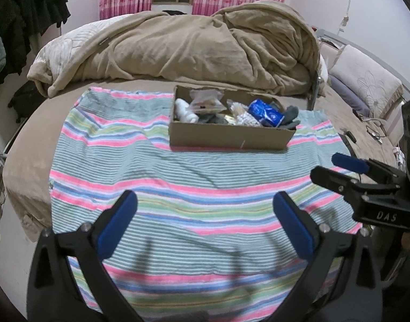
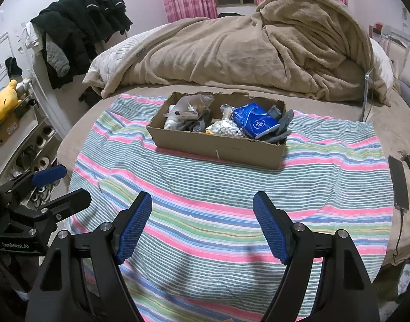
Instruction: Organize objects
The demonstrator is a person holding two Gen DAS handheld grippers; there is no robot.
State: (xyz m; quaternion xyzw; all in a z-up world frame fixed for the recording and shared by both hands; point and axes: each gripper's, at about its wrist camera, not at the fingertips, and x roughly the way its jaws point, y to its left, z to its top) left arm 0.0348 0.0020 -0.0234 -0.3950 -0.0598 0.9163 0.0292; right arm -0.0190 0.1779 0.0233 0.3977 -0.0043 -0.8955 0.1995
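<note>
Both black grippers with blue pads, left gripper [image 1: 203,209] and right gripper [image 2: 202,209], hover spread and empty over the striped towel [image 2: 231,187] on the bed. The open brown cardboard box [image 2: 218,147] of jumbled items sits at the towel's far edge; best approach from above, choosing one item

Wide bare stretch of striped towel [image 2: 231,196] between both grippers and the cardboard box [image 2: 218,145]. Box heaped with items, little room inside. Behind it, bunched tan blanket [image 2: 258,51] closing off the far side. Phone [image 2: 399,185] lying at the towel's right edge.
</note>
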